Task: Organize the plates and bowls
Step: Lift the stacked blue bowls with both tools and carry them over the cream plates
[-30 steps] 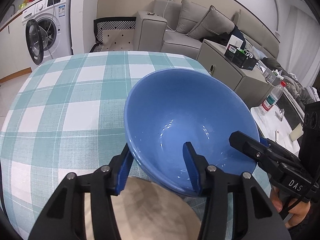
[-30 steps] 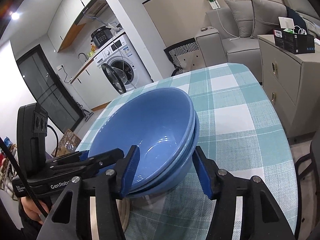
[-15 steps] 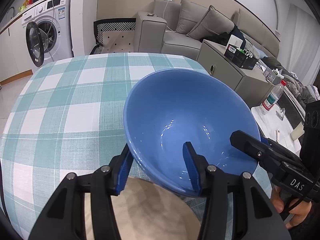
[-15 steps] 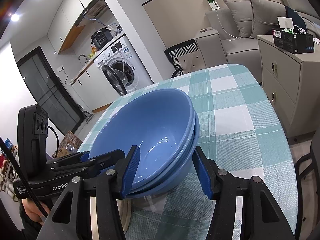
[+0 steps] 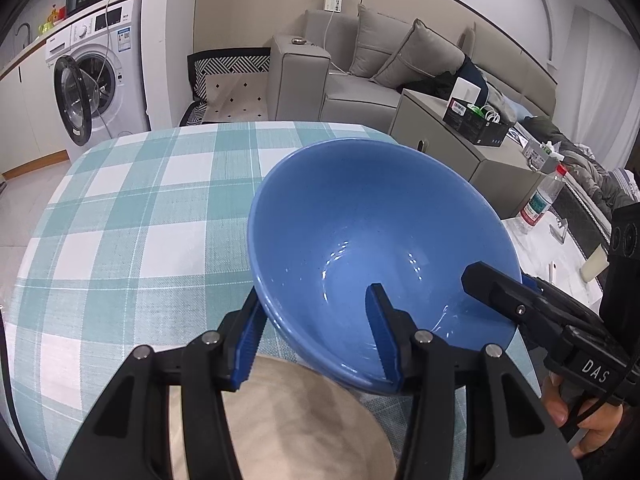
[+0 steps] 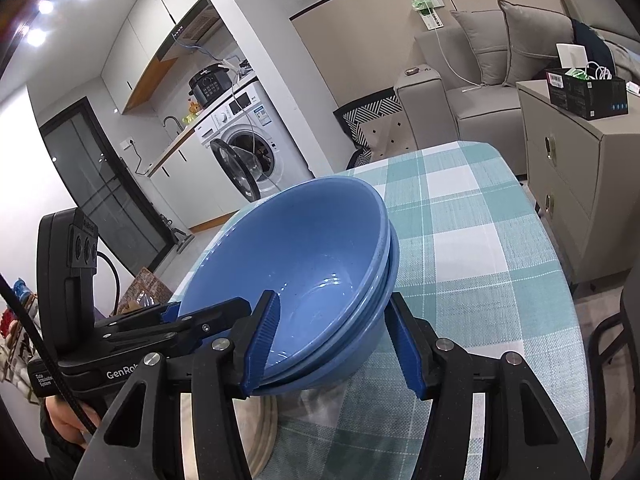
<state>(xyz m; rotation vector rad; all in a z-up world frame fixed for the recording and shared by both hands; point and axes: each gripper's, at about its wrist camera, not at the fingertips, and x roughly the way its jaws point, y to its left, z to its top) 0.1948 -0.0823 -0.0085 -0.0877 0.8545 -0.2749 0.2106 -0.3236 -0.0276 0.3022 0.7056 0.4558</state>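
Left claw (image 5: 320, 336) and right claw (image 6: 332, 338) each pinch the rim of the stacked bowls (image 6: 304, 264), tilted above the worktop (image 5: 132, 216).

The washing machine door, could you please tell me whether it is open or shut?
Open: the round door stands swung out from the washing machine front.
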